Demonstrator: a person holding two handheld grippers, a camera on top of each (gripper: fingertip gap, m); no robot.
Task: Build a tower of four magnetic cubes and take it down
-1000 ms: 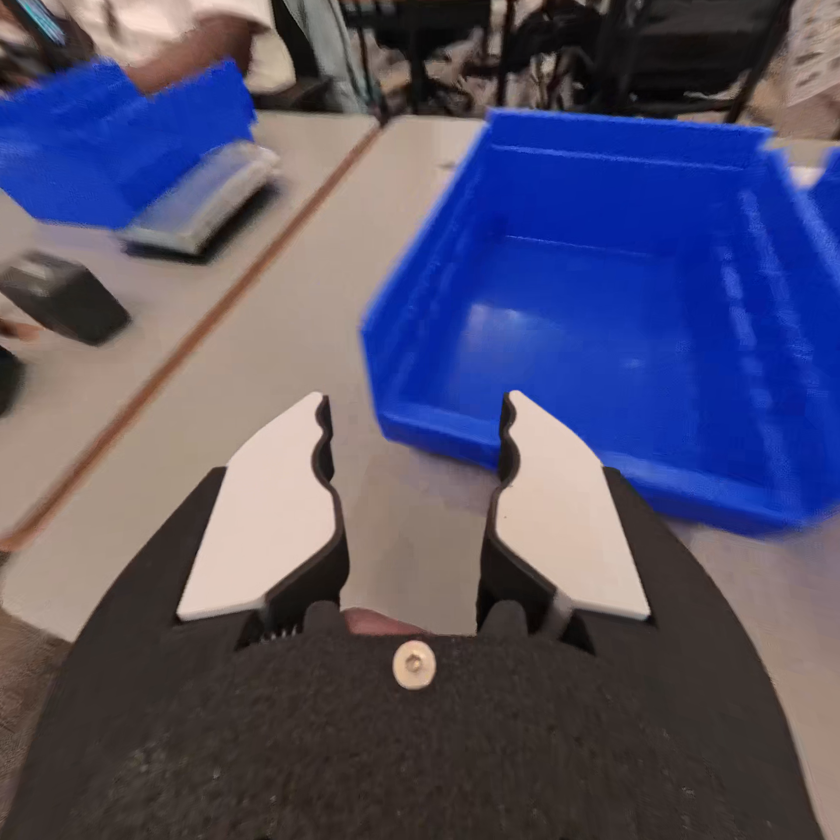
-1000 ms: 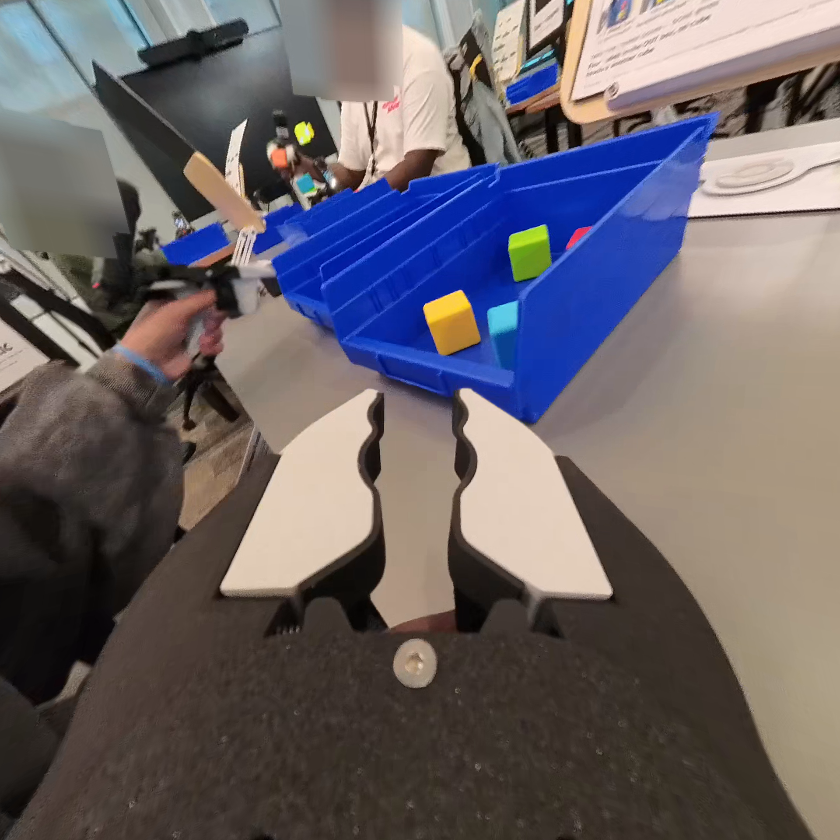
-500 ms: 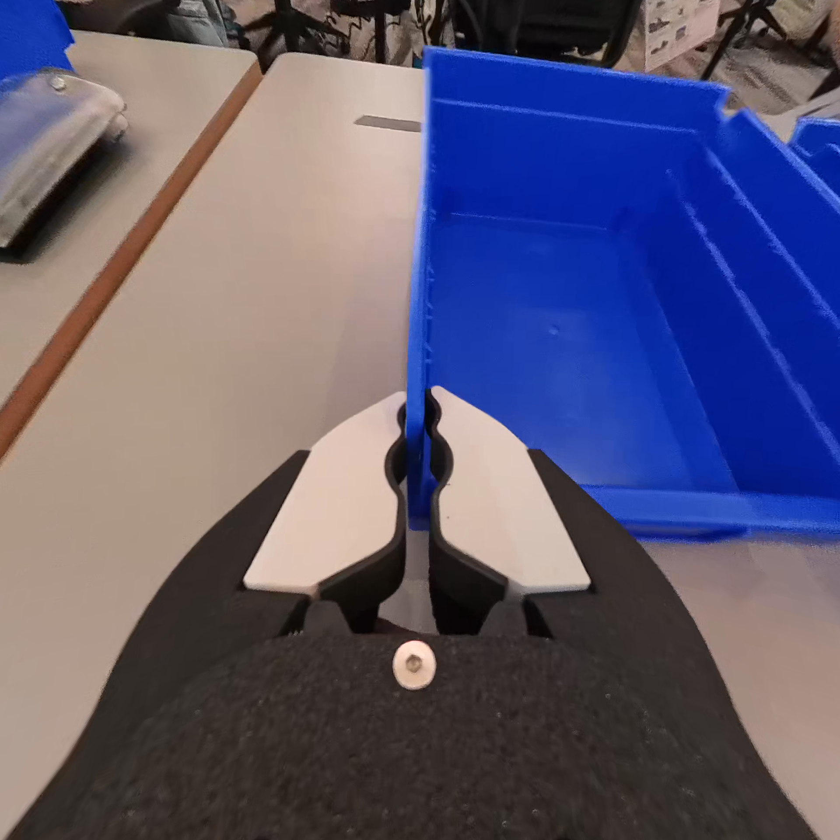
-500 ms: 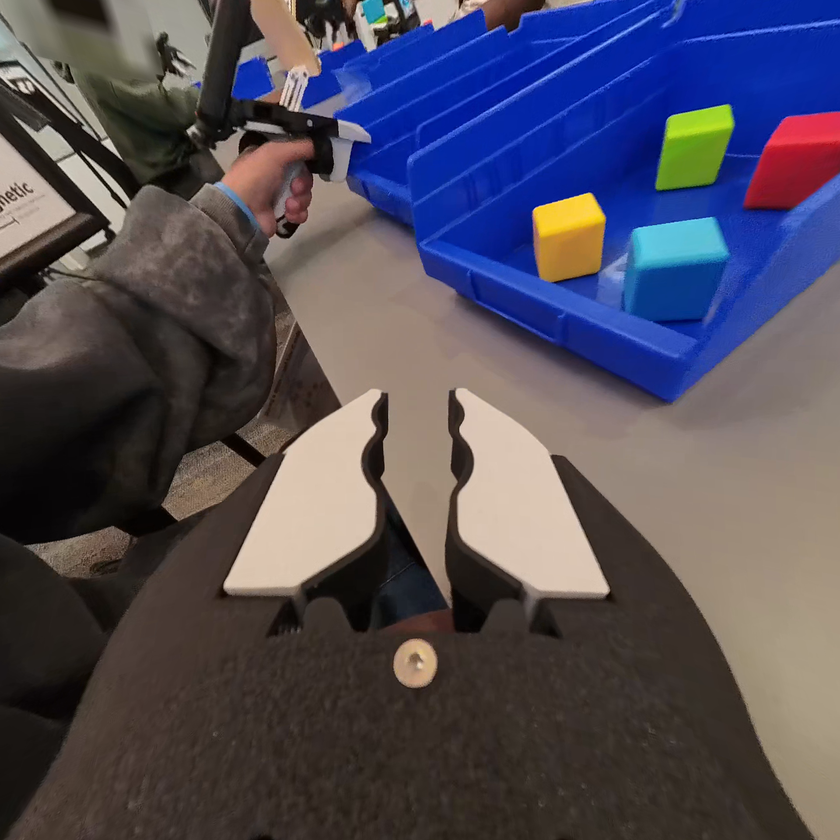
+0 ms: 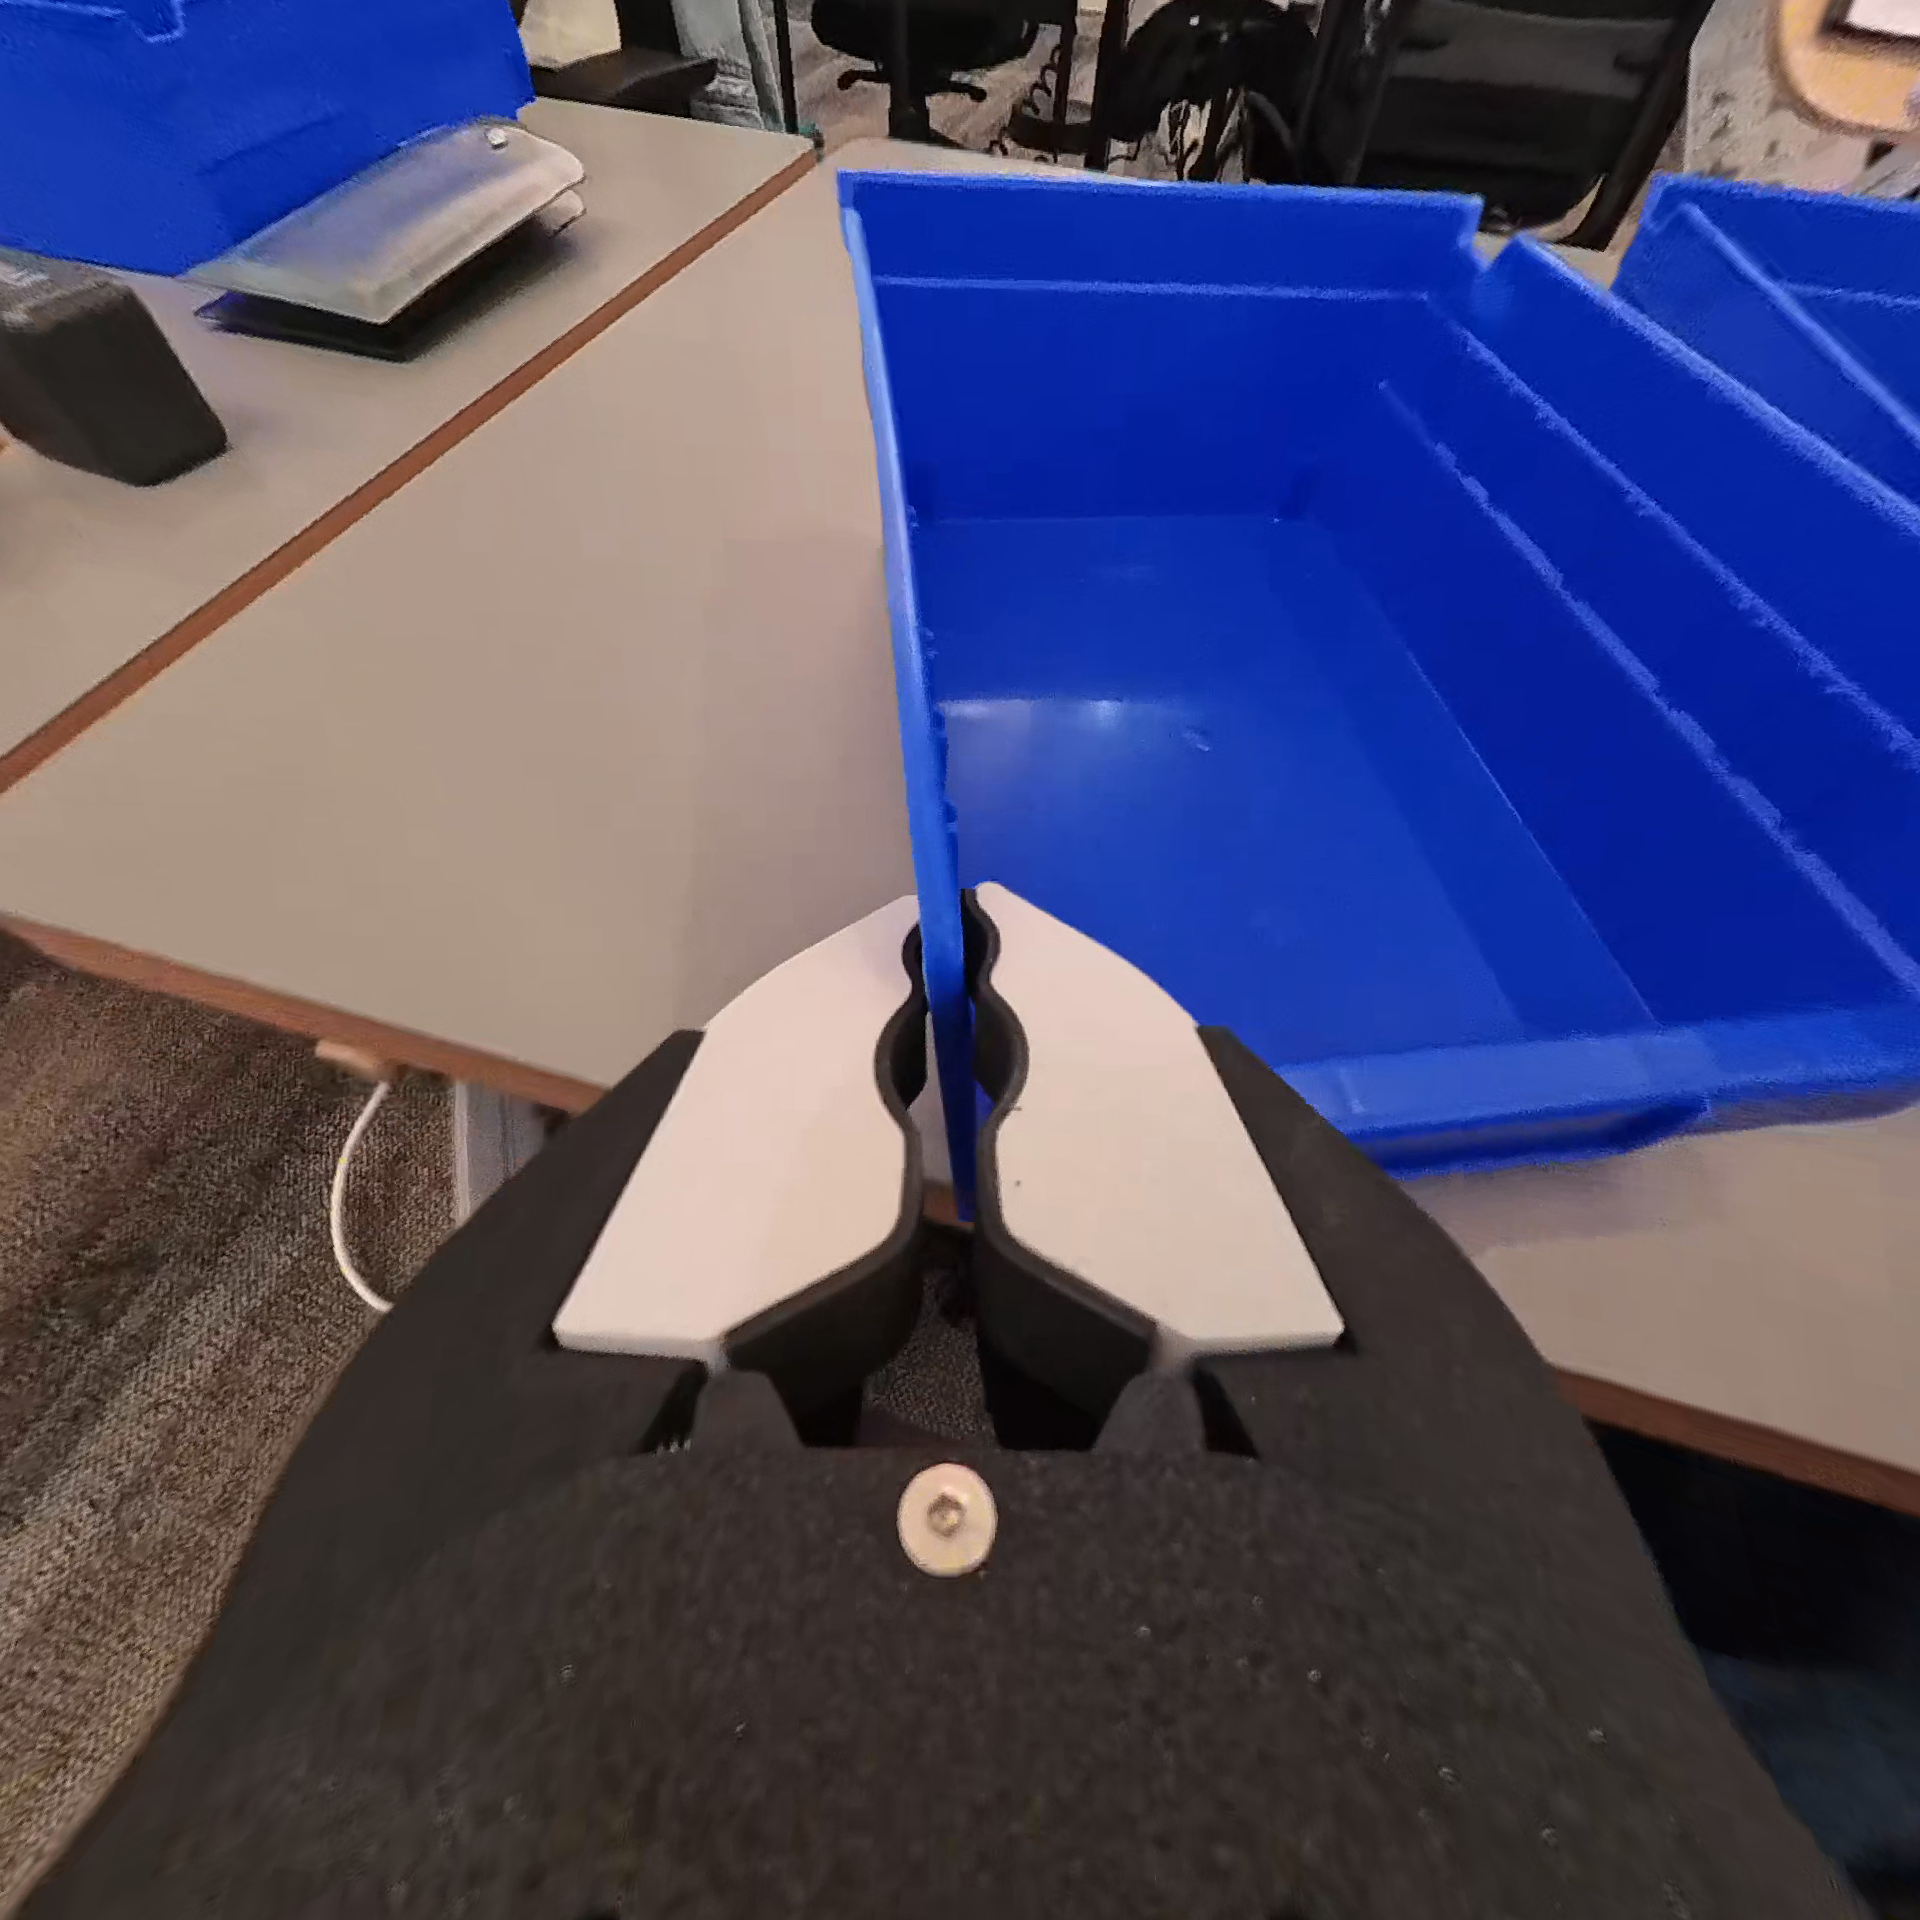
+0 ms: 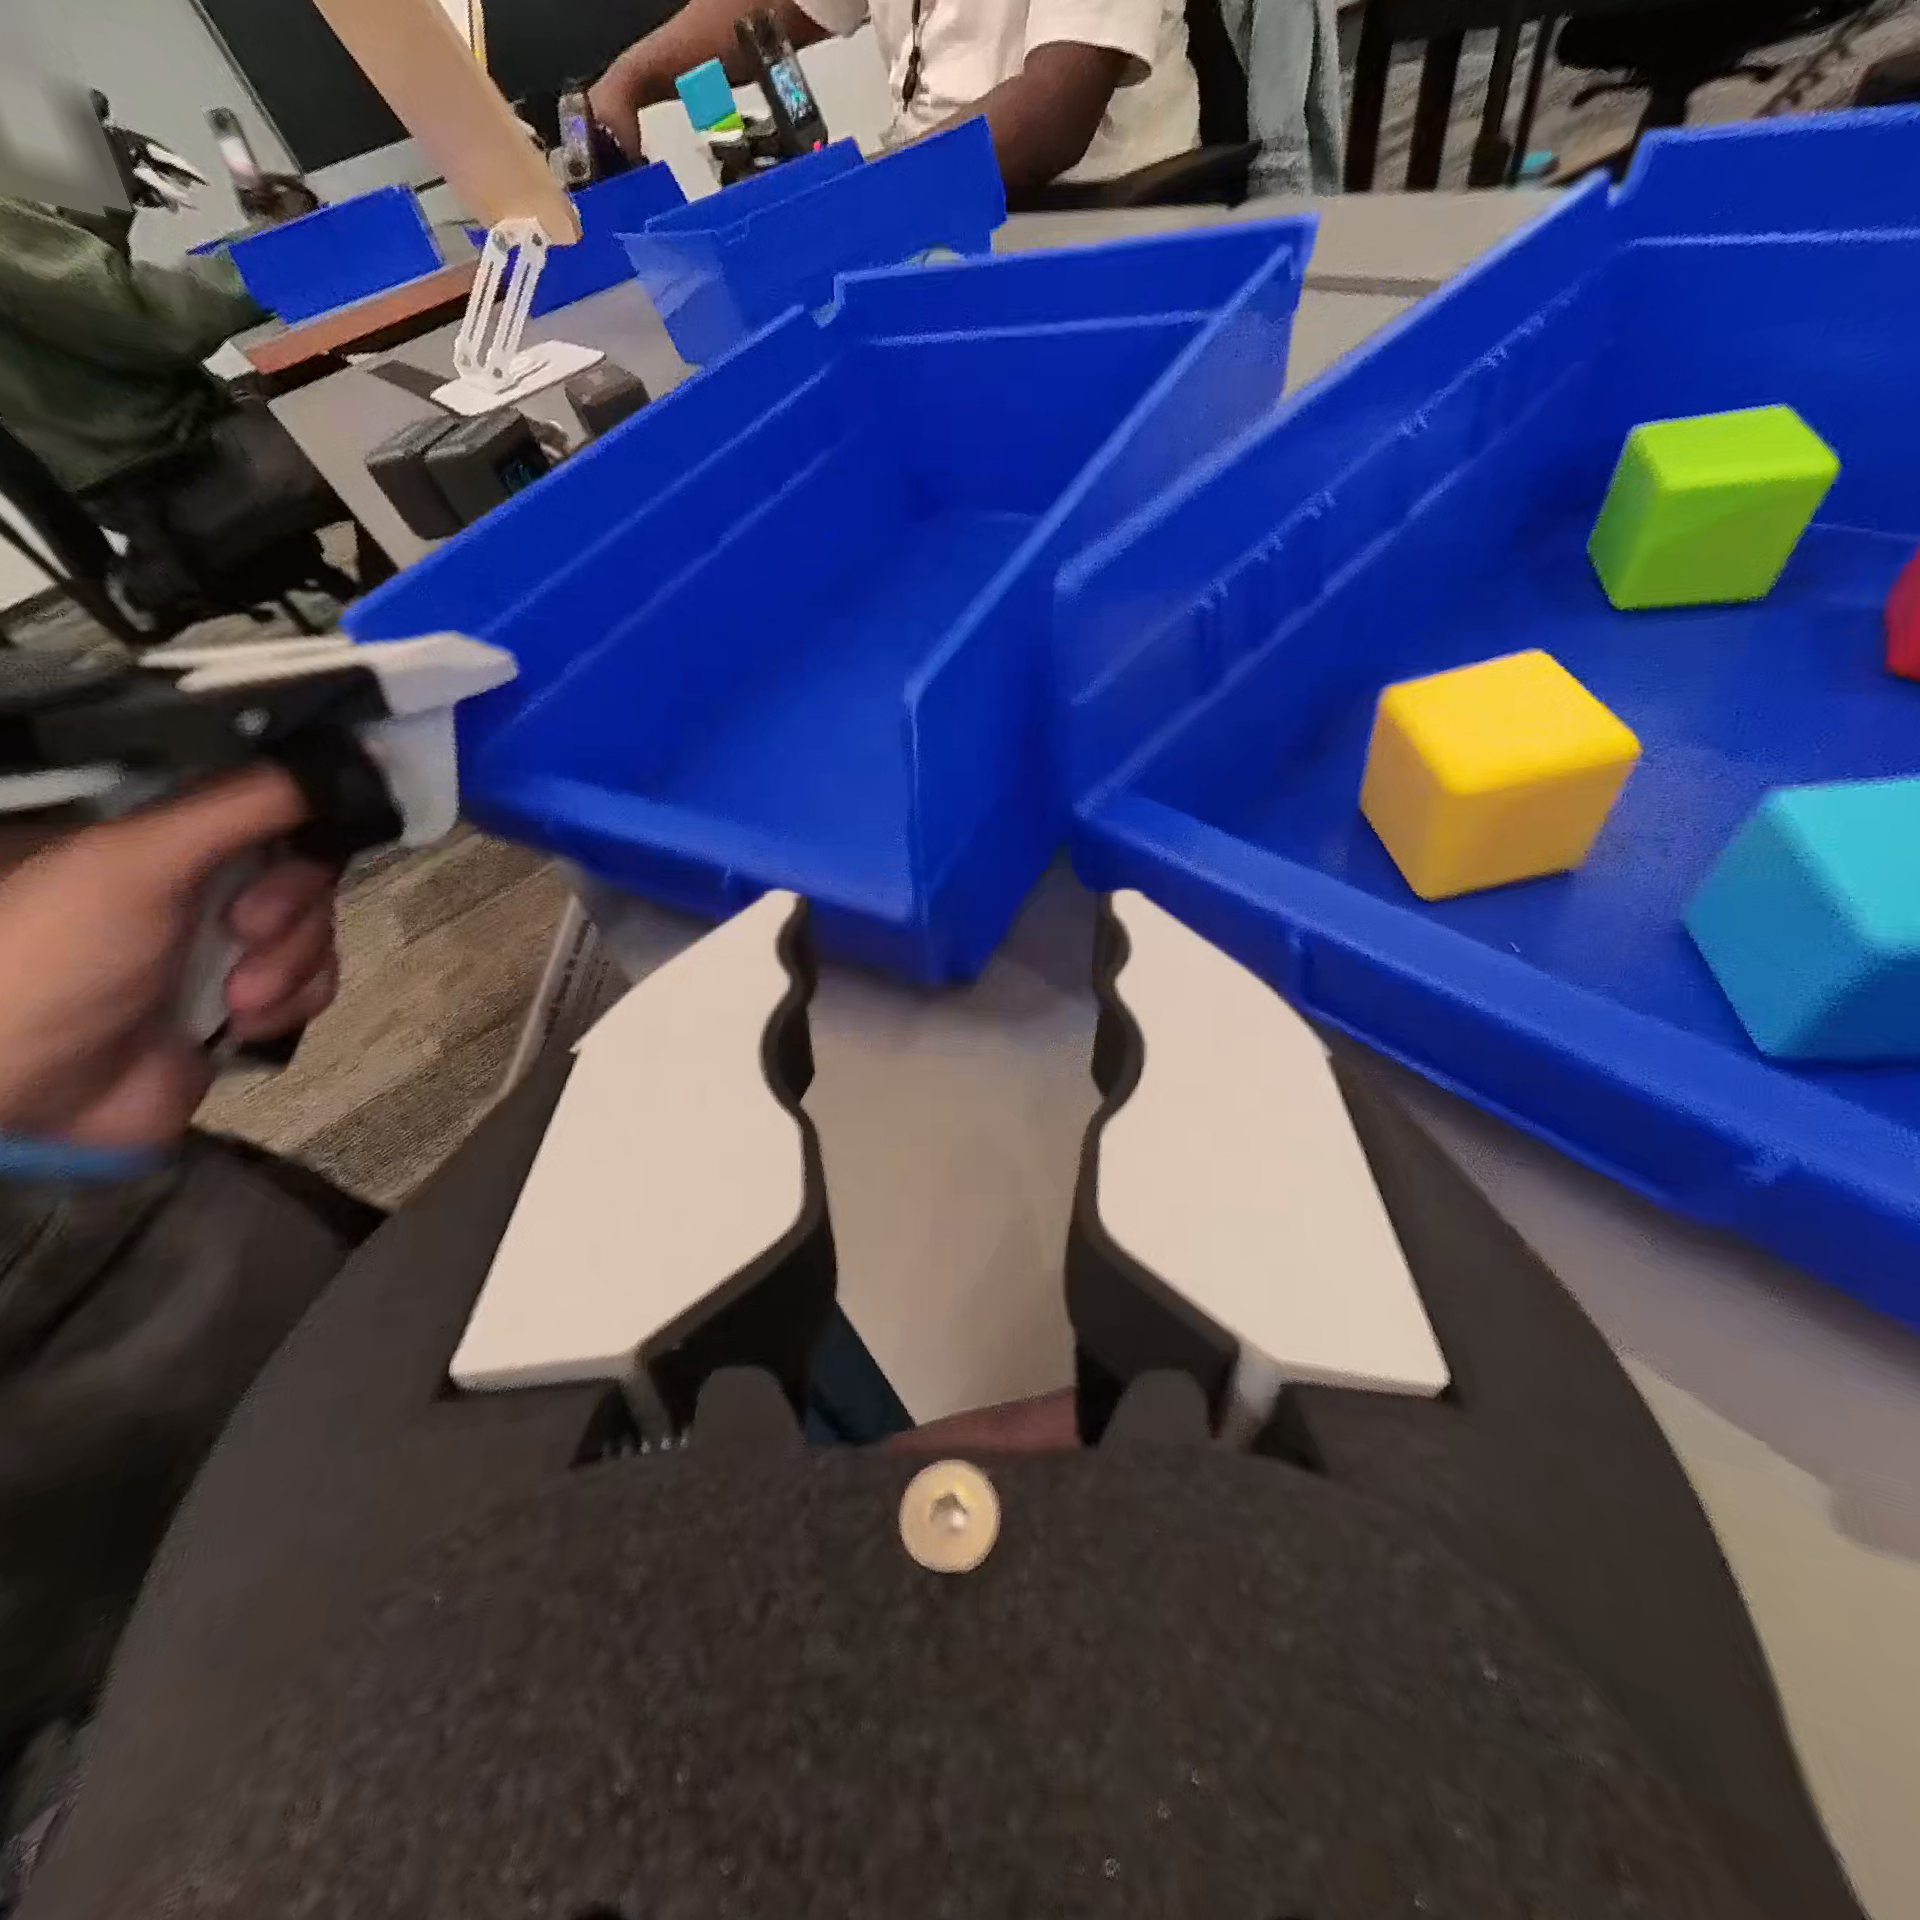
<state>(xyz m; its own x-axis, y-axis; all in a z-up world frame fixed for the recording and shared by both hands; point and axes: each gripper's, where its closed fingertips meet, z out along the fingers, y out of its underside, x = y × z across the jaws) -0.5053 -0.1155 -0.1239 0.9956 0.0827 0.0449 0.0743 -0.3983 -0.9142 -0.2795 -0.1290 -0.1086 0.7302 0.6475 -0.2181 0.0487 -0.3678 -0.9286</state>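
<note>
Left fingers point(image 5: 1122, 1101): pressing together on the near left wall of the empty blue bin point(image 5: 1299, 831), gripping it at its front corner.
Right fingers point(image 6: 665, 1153): standing apart, holding nothing, hovering over the grey counter point(image 6: 935, 1122) just in front of the empty blue bin.
Cubes: sitting in the second blue bin point(image 6: 1455, 1018), right of the empty blue bin; blue cube point(image 6: 1818, 925) nearest, yellow cube point(image 6: 1496, 769) behind it, green cube point(image 6: 1704, 509) farthest, red cube point(image 6: 1907, 623) showing at the frame edge.
</note>
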